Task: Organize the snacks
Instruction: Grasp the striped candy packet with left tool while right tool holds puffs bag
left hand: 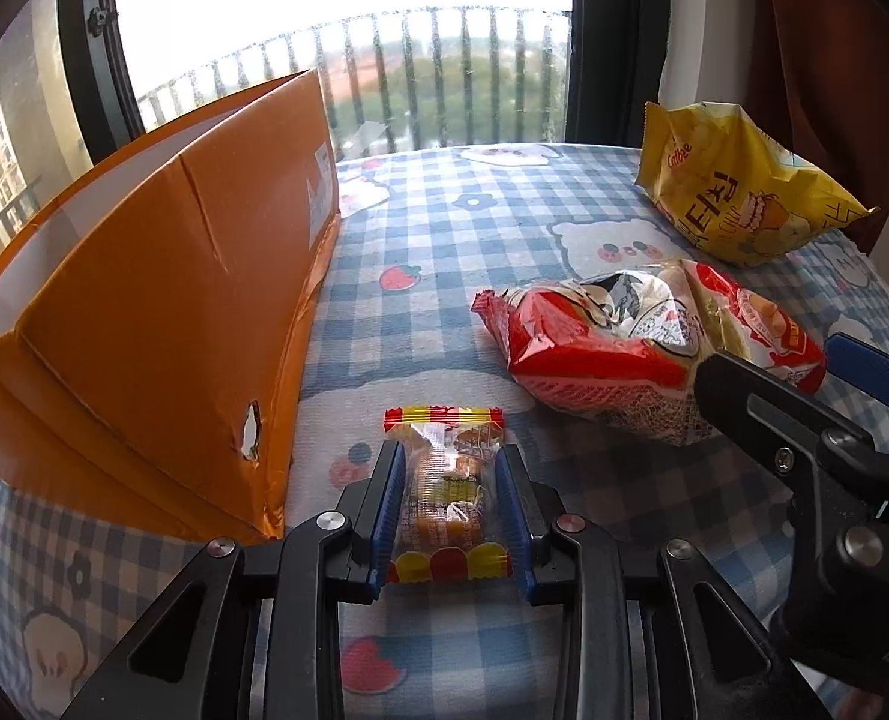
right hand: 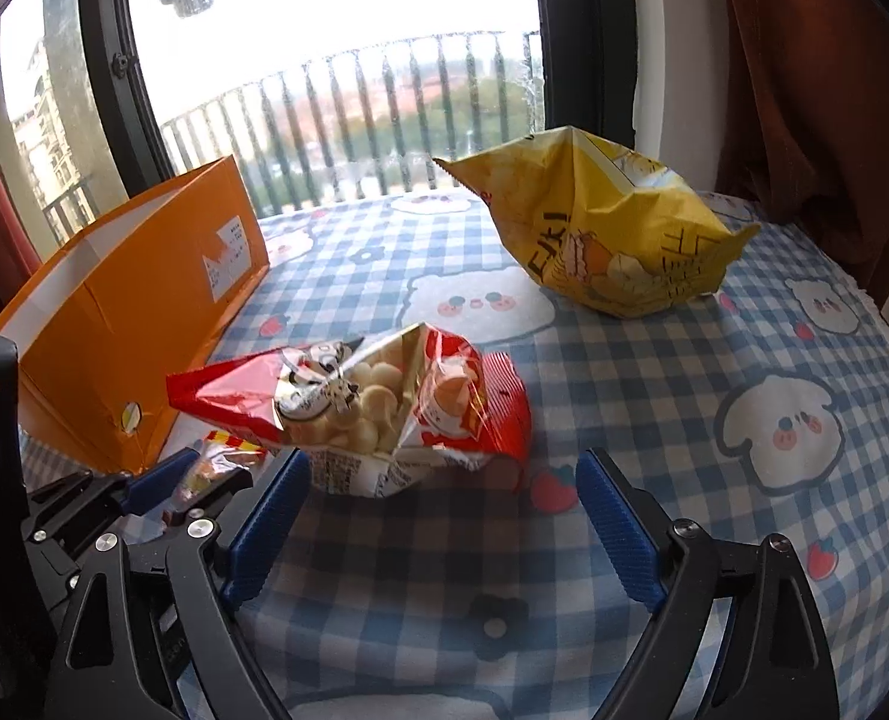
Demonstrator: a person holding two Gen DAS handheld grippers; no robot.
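Two hand-held grippers sit nearest. Left hand-held gripper (left hand: 450,510) is clamped on a small clear packet (left hand: 444,480); right hand-held gripper (right hand: 444,516) stands wide, nothing between its pads, the red bag (right hand: 360,414) lying just beyond at 12 o'clock. Everything rests on a counter with blue checked cloth (right hand: 654,420) printed with bears and strawberries. Orange box (left hand: 162,312) stands at 10 o'clock, yellow bag (right hand: 606,228) at 1 o'clock. Farthest, a window (right hand: 336,30), balcony railing and dark red curtain (right hand: 804,90).
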